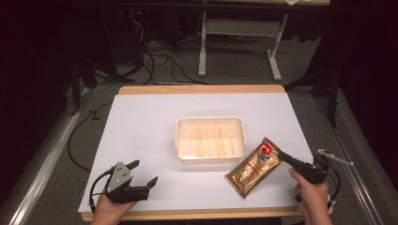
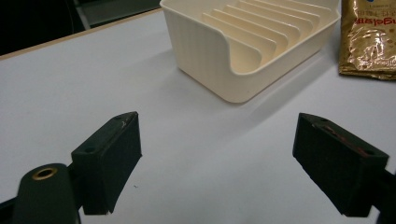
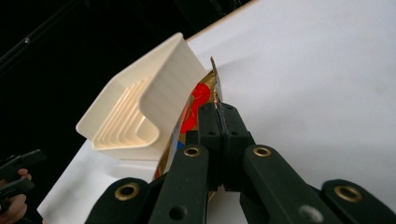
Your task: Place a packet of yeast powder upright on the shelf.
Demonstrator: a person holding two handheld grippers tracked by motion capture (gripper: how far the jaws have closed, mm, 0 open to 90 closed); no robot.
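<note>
A gold foil packet [image 1: 252,167] with a red and blue label lies on the white table, just right of a cream ribbed tray [image 1: 210,139]. My right gripper [image 1: 281,155] is shut on the packet's far right edge; in the right gripper view the jaws pinch the packet's thin edge [image 3: 216,100], with the tray [image 3: 140,112] beyond. My left gripper [image 1: 143,172] rests near the table's front left, open, nothing between its fingers [image 2: 109,158]. In the left gripper view the tray [image 2: 243,46] is ahead and the packet [image 2: 369,42] at the upper right.
The white table top [image 1: 150,122] has bare room left of and behind the tray. Cables [image 1: 159,61] and a table frame [image 1: 239,42] stand on the floor beyond the far edge. The person's other hand [image 3: 14,196] shows at the lower left of the right gripper view.
</note>
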